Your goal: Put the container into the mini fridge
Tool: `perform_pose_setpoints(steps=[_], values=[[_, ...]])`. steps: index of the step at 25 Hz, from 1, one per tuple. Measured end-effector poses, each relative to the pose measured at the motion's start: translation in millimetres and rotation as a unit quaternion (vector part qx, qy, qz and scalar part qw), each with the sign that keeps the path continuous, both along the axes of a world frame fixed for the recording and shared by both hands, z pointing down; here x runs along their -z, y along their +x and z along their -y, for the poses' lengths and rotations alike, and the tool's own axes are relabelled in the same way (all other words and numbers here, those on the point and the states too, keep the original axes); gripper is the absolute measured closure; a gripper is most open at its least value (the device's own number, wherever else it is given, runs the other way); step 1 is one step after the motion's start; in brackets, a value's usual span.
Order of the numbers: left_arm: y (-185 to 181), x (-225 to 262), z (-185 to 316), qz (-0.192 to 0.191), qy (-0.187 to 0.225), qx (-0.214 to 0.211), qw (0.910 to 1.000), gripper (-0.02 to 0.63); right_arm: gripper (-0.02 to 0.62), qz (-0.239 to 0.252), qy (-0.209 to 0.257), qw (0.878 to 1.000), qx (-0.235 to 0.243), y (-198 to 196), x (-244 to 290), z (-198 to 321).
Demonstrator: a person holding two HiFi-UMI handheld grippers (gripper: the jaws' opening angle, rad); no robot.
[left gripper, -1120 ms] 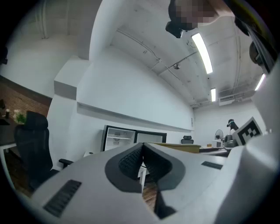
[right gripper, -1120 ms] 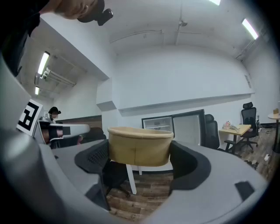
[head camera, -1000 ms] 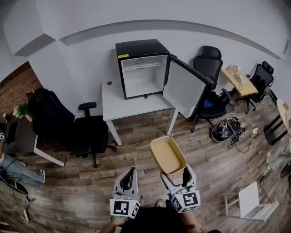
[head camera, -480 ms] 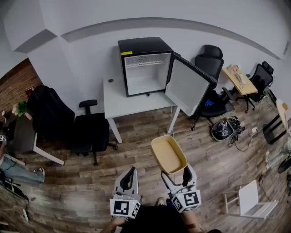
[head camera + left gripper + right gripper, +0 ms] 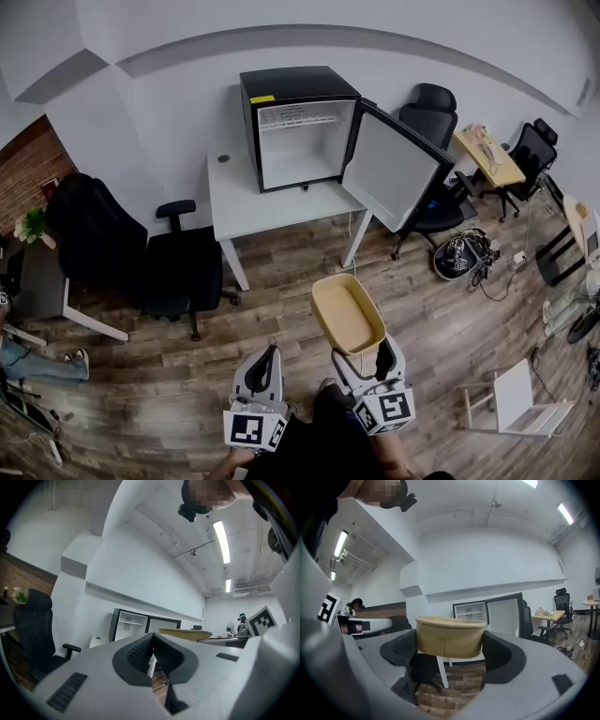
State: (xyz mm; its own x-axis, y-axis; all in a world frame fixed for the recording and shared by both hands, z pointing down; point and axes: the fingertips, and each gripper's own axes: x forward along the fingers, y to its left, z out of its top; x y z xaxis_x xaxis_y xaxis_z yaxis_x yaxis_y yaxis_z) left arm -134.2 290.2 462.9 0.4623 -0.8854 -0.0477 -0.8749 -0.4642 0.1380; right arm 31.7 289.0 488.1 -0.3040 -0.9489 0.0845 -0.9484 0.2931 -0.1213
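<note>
While one mini fridge point(image 5: 300, 127) gapes, right hand-held gripper point(image 5: 363, 359) pinching one container point(image 5: 347, 314), left hand-held gripper point(image 5: 270, 357) pressed together.

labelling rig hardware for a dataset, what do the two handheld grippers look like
The left gripper and the right gripper look alike: light grey moulded bodies that narrow to two jaws lined with black ribbed pads. At its near end each carries a white cube printed with black square markers.

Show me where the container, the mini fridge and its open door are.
container point(image 5: 345, 317), head view, its inner floor.
mini fridge point(image 5: 298, 82), head view, its black top.
fridge door point(image 5: 394, 173), head view, its white inner face.
</note>
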Motion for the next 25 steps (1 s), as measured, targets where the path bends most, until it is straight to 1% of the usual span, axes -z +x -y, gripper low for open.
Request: perform_pose_setpoints(steps=[5,10,15,20,25], values=[[-5,-11,31,0.0,-0.011,0.005,0.9999,0.598,0.138,-0.001,-0.007,1.0,-0.001,0,-9,34],[2,-13,89,0.014,-0.005,0.015,0.9998,0.598,0.138,0.005,-0.004,1.0,0.008,9,-15,98],[22,-7,170,0.021,-0.003,0.033,0.9992,0.598,0.138,0.01,-0.002,1.0,0.027,27,-14,185],[53,8,248,0.017,-0.004,0.043,0.9989,0.598,0.138,0.007,0.0,0.999,0.052,51,-6,270],[76,19,303,0.019,0.003,0.059,0.9981,0.598,0.138,0.0,0.012,0.997,0.073,71,6,336]])
